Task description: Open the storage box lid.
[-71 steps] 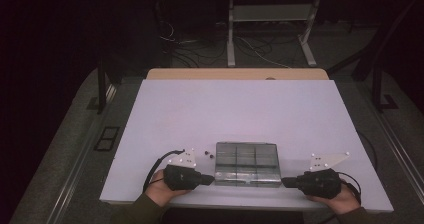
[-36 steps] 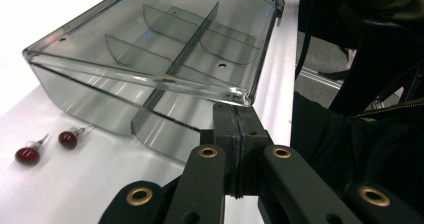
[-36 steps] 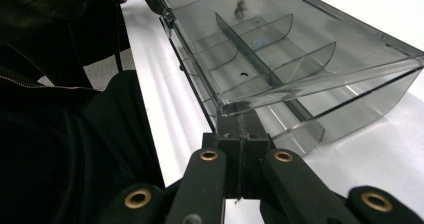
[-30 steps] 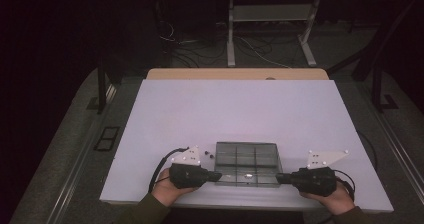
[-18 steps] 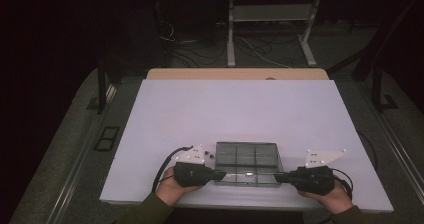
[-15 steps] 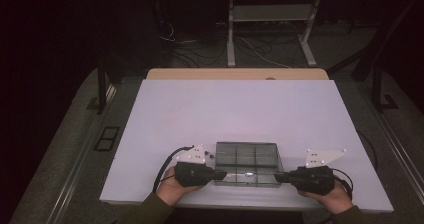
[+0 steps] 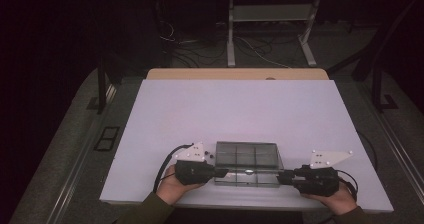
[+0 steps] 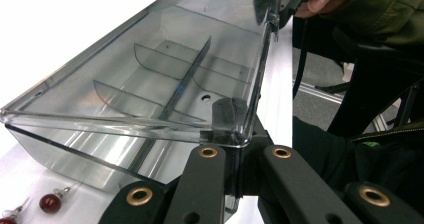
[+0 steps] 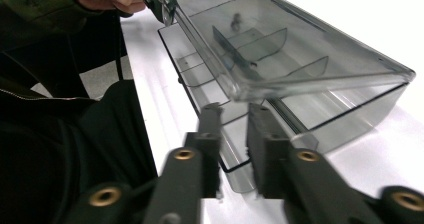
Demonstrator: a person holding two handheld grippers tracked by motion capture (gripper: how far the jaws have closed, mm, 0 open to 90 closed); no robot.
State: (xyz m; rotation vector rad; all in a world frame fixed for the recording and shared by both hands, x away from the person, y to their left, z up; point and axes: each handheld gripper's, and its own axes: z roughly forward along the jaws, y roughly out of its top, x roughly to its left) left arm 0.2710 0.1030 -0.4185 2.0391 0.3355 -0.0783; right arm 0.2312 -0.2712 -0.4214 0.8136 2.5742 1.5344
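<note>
A smoky clear divided box lies near the white table's front edge. Its lid is tilted up off the base. My left gripper is at the box's left front corner and, in the left gripper view, is shut on the lid's corner. At the right front corner is my right gripper. Its jaws have just been opening and stand apart around the base's thin front wall, under the lid edge, without pressing on it. The compartments look empty.
Small red beads lie on the table just left of the box. The person's body and sleeves are close behind the front edge. A wooden strip borders the far side, with a metal stand and cables beyond.
Both grippers have moved inward from either side to the box's front corners. Over the last half second neither hand has shifted.
</note>
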